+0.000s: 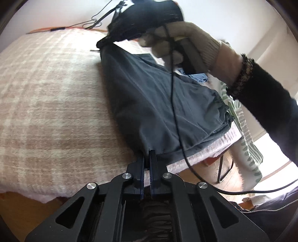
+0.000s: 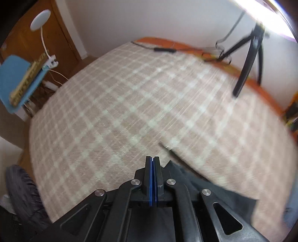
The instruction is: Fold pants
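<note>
Dark grey pants [image 1: 149, 104] hang stretched above the bed's pink-and-white checked blanket [image 1: 52, 104]. My left gripper [image 1: 148, 151] is shut on the near lower edge of the pants. In the left wrist view the right gripper [image 1: 104, 41], held by a gloved hand [image 1: 186, 42], pinches the far upper end of the pants. In the right wrist view my right gripper [image 2: 152, 158] is shut, with dark pants cloth [image 2: 186, 176] bunched beside and under its fingers; the blanket [image 2: 130, 104] lies below, blurred.
A black tripod [image 2: 249, 61] and cables stand at the bed's far edge by the white wall. A blue chair [image 2: 20, 80] and white lamp [image 2: 40, 17] are left of the bed. Blue and striped clothes [image 1: 240, 119] lie at the bed's right side.
</note>
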Action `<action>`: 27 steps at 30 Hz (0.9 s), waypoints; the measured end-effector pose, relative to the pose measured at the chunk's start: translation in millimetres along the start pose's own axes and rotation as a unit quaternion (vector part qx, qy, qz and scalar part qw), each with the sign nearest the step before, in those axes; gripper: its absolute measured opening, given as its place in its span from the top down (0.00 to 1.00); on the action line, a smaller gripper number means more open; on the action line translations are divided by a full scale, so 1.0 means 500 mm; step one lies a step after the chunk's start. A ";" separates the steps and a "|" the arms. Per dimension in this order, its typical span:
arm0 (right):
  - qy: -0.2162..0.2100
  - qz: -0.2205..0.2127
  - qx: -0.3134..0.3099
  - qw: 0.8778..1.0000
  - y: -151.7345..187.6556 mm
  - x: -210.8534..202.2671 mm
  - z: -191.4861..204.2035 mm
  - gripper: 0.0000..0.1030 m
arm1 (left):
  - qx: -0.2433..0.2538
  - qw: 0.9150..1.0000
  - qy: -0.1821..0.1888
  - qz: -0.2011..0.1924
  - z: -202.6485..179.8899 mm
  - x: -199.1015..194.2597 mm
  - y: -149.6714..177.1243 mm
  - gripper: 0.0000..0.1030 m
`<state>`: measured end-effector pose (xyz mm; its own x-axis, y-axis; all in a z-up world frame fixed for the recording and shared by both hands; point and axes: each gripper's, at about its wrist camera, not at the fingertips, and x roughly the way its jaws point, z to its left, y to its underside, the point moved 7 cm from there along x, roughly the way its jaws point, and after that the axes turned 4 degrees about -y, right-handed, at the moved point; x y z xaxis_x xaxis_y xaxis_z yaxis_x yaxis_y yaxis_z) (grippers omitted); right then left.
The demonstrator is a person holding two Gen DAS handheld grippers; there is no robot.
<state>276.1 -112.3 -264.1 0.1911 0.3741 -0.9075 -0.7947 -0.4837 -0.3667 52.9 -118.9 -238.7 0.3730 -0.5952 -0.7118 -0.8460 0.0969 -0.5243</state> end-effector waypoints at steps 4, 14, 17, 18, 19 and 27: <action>-0.020 -0.036 0.034 0.999 0.004 -0.063 -0.018 0.53 | -0.043 0.999 0.013 -0.019 0.043 -0.033 -0.021 0.78; -0.020 -0.115 0.087 0.989 0.148 -0.234 -0.043 0.51 | -0.114 0.993 0.036 -0.014 0.076 0.004 -0.080 0.49; 0.008 -0.121 0.110 0.986 0.209 -0.248 -0.056 0.51 | -0.117 0.992 0.036 0.005 0.063 0.031 -0.073 0.49; 0.009 -0.121 0.119 0.985 0.218 -0.245 -0.059 0.50 | -0.115 0.993 0.037 0.004 0.057 0.035 -0.071 0.52; 0.007 -0.120 0.133 0.984 0.234 -0.241 -0.066 0.50 | -0.107 0.994 0.035 -0.001 0.051 0.036 -0.072 0.53; -0.031 -0.100 0.163 0.981 0.253 -0.210 -0.041 0.38 | -0.029 0.999 0.007 -0.043 -0.018 0.031 -0.096 0.87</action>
<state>167.3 -228.9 -219.3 0.3347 0.4880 -0.8061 -0.8886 -0.1211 -0.4423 95.9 -139.8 -220.6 0.4403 -0.6100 -0.6588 -0.8317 -0.0006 -0.5553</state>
